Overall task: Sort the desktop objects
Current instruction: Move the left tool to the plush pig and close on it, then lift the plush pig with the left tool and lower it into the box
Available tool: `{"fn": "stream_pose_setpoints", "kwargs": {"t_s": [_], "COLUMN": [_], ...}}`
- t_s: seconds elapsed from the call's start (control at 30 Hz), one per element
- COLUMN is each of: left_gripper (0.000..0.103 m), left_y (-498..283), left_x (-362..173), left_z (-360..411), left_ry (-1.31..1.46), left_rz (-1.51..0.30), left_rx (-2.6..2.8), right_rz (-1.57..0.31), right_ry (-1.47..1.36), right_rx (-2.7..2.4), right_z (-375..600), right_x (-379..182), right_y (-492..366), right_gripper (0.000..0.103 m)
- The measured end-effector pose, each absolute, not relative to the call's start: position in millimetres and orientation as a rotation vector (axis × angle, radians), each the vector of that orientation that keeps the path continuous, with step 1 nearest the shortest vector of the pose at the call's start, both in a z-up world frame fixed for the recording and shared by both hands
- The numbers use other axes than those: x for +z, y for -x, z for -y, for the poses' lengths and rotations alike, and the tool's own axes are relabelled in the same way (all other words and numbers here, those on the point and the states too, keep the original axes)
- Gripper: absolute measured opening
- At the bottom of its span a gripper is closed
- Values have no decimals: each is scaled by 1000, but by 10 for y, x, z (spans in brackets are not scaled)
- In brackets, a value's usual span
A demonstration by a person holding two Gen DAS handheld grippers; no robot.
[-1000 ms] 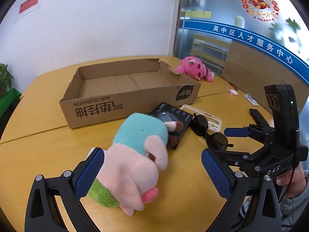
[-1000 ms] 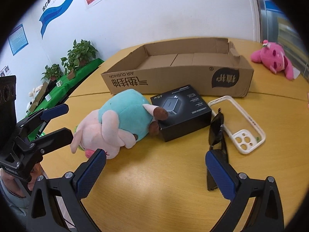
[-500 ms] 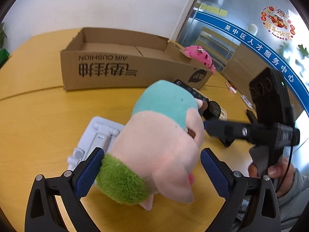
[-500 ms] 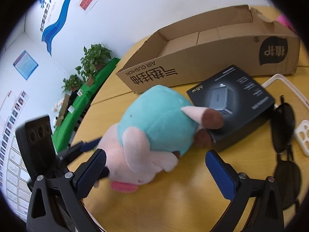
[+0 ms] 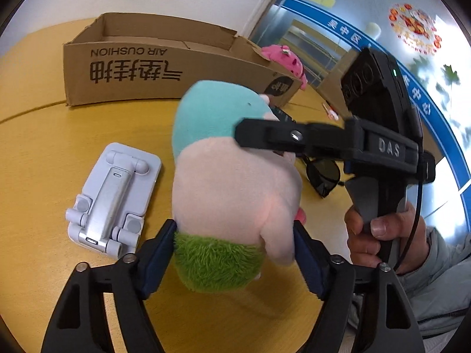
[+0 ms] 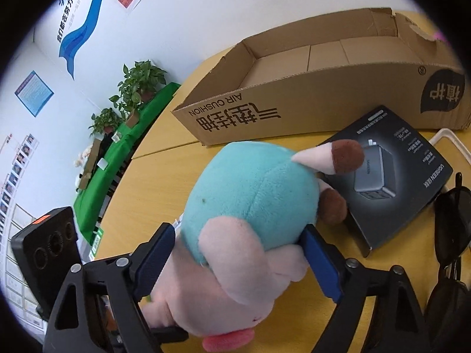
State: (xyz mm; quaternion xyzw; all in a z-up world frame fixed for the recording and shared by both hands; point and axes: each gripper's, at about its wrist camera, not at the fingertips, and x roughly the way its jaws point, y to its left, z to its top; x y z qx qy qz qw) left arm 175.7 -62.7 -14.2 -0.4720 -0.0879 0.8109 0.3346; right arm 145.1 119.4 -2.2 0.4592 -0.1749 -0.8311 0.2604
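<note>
Cardboard box (image 5: 164, 67) sits upper centre on the yellow table (image 5: 38, 147); the plush toy (image 5: 232, 182) lies mid-frame just in front of it. Both grippers angle down onto it from opposite ends, jaws just closing: left gripper (image 5: 234, 253) pads touch the green end, right gripper (image 6: 238, 261) pads press its teal-pink middle. Phone stand (image 5: 113, 200) left of plush, black charger box (image 6: 391, 176) touching its feet, sunglasses (image 6: 450, 223) far right.

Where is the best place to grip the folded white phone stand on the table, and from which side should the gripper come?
Grip the phone stand across its two long straight edges, near the middle, coming from above. It lies flat and folded on the table, so its sides are thin but parallel; the rounded hinge knobs at both ends would likely slip.
</note>
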Motion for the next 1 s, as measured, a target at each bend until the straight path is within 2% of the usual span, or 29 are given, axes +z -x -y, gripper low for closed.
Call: {"fn": "stream_pose_setpoints", "kwargs": {"t_s": [0.1,0.2,0.4,0.6,1.0], "left_gripper": [87,86,69,59,58], "left_y": [-1662,-1676,-1722,-1766,-1590], "left_x": [-282,-352,-277,-113,405], "left_z": [567,406,275,80,56], "left_ry": [1316,1340,1355,1334,1188], "left_rz": [330,295,284,235,220], "left_rx": [2044,2031,2018,2031,2083], "right_rz": [501,467,377,401,299], "right_ry": [-1260,-1223,-1188,-1147,-1014], "right_rx": [-2225,-2228,-2254,-2247,-2337], "right_z": [-1281,-1282,-1267,-1381,-1392], "right_x": [-82,-77,25,95,667], "right_y": [-1432,-1445,-1490,-1492,-1392], "right_gripper": [87,77,69,66,65]}}
